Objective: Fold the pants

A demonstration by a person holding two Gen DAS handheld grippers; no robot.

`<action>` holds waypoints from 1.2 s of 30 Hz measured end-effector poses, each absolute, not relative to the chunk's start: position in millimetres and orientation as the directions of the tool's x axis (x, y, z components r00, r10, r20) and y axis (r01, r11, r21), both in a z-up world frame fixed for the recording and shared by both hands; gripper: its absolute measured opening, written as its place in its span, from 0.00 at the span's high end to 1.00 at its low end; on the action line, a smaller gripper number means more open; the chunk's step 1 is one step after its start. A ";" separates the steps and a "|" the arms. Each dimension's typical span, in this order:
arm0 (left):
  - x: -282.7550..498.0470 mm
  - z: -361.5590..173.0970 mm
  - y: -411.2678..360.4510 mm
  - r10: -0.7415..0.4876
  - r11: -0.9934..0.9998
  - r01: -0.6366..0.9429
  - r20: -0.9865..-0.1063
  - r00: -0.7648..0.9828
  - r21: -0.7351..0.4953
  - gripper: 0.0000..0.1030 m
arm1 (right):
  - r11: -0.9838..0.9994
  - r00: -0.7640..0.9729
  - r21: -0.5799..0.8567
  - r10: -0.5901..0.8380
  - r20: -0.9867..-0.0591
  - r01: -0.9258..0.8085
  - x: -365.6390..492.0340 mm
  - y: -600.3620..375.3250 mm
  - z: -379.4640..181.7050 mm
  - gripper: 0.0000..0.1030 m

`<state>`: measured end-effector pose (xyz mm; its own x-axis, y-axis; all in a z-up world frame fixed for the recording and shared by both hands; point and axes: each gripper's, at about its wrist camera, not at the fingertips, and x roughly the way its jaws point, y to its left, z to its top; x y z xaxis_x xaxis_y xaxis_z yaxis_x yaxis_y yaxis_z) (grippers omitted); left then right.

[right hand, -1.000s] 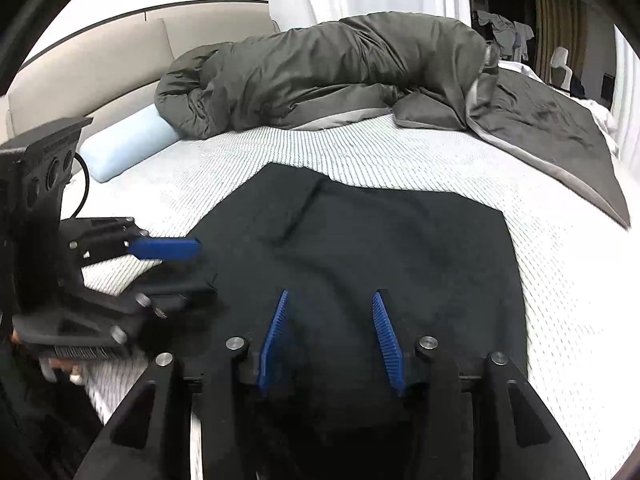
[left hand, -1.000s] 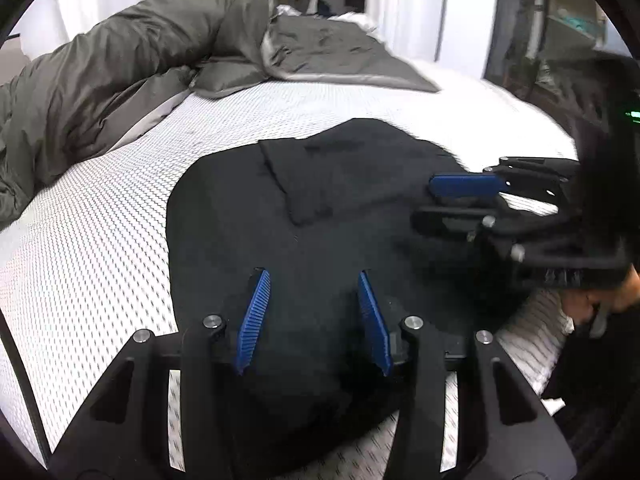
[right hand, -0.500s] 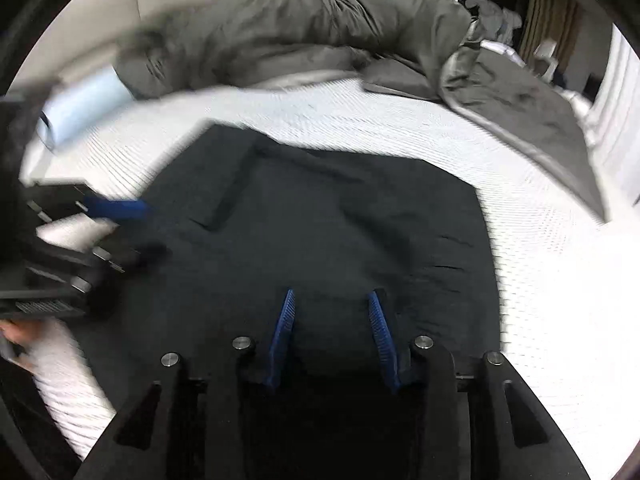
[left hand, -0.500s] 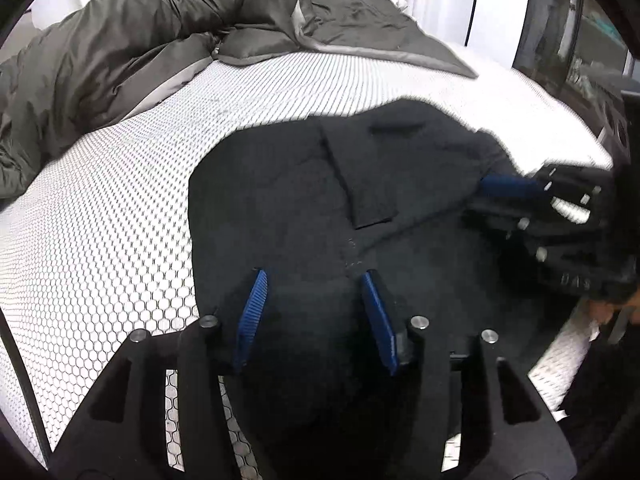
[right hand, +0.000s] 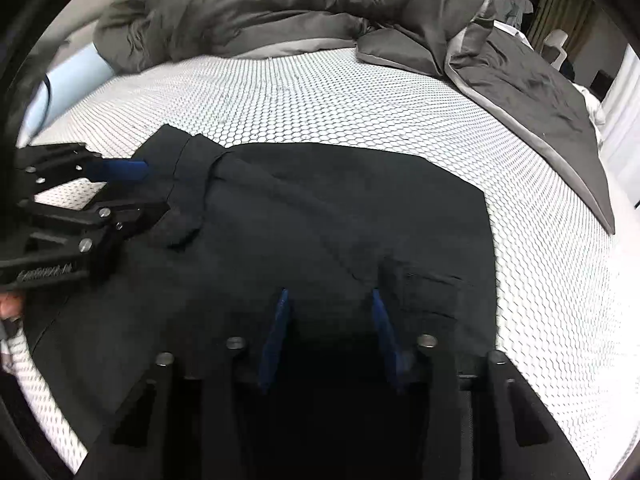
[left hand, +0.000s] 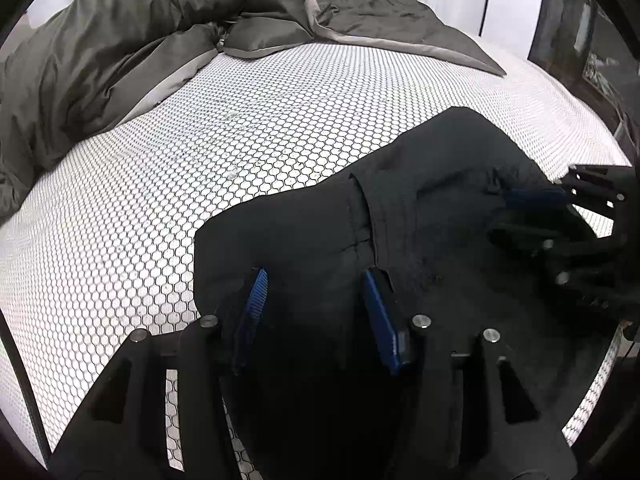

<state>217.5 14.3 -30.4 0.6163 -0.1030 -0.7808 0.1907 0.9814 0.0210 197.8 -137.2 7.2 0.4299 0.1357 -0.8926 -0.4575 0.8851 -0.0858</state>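
**A:** Where were the pants, and what lay around them?

**B:** The black pants (right hand: 328, 216) lay spread on the bed (left hand: 132, 208), on a white sheet printed with small hexagons. They sat at the near edge, close to the person. A rumpled grey duvet (left hand: 120, 48) was heaped along the far side, well apart from the pants. A pale blue pillow (right hand: 76, 76) showed at the far left in the right wrist view.

**A:** What were the two grippers doing?

**B:** The left gripper (left hand: 316, 304) was over the near left part of the cloth. Its blue pads stood apart, with dark fabric visible between them. I judged it released, not pinching anything. The right gripper (right hand: 330, 328) was over the near right part, near a back pocket. Its pads were also spread wide, so it too looked released. Whether either pad touched the cloth, I could not tell.

**A:** Why would they be placed like that?

**B:** My judgement: one gripper near each end of the near edge suits lifting that edge evenly. That would let the cloth fold over without skewing.

**A:** How far along did the folding seem?

**B:** The pants formed a broad, roughly rectangular shape with a raised flap at the left. That suggested at least one fold was done, with another to come.
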 end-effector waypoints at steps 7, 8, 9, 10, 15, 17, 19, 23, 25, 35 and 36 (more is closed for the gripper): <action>203.5 9.5 25.3 -0.134 0.989 0.135 -0.700 0.701 -0.054 0.50 | 0.884 0.502 -0.033 0.234 -0.832 -0.467 190.8 -127.4 39.0 0.53; 209.7 6.8 27.6 -0.108 0.993 0.103 -0.707 0.699 -0.050 0.50 | 0.891 0.520 -0.023 0.243 -0.819 -0.453 195.4 -124.1 40.7 0.50; 214.9 2.6 29.4 -0.095 0.995 0.084 -0.715 0.692 -0.051 0.50 | 0.897 0.529 -0.019 0.243 -0.813 -0.441 201.9 -119.5 36.7 0.39; 224.8 -9.2 32.1 -0.073 0.997 0.056 -0.743 0.666 -0.047 0.50 | 0.897 0.515 -0.045 0.212 -0.831 -0.440 210.0 -111.6 24.8 0.35; 231.0 -24.6 46.2 -0.067 0.998 0.031 -0.778 0.624 -0.060 0.32 | 0.883 0.480 -0.161 0.080 -0.874 -0.441 216.1 -115.0 0.4 0.48; 221.8 -21.4 52.2 -0.036 0.999 0.008 -0.778 0.628 -0.039 0.31 | 0.904 0.495 -0.186 0.033 -0.868 -0.386 213.6 -142.6 8.8 0.47; 209.7 -14.7 59.6 -0.017 0.999 -0.015 -0.780 0.626 -0.034 0.35 | 0.937 0.519 -0.171 0.012 -0.855 -0.304 205.5 -174.7 18.4 0.37; 166.0 2.7 68.1 -0.120 0.991 0.030 -0.744 0.658 -0.133 0.36 | 0.953 0.493 0.049 0.198 -0.847 -0.300 172.4 -213.4 37.0 0.37; 151.1 -3.0 60.2 -0.176 0.983 0.075 -0.744 0.645 -0.167 0.36 | 0.926 0.459 0.113 0.281 -0.843 -0.359 157.1 -210.5 36.3 0.37; 143.0 -22.0 57.7 -0.172 0.985 0.087 -0.784 0.596 -0.150 0.31 | 0.887 0.436 0.237 0.409 -0.801 -0.397 126.4 -219.8 48.4 0.84; 140.8 -23.1 56.6 -0.163 0.987 0.089 -0.786 0.596 -0.137 0.31 | 0.892 0.427 0.222 0.392 -0.815 -0.394 127.0 -221.9 42.7 0.84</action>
<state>140.8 56.6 -23.1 0.5962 -0.1628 -0.7862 0.0893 0.9866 -0.1366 127.0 -221.9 42.8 0.4265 0.3917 -0.8153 -0.3942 0.8918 0.2222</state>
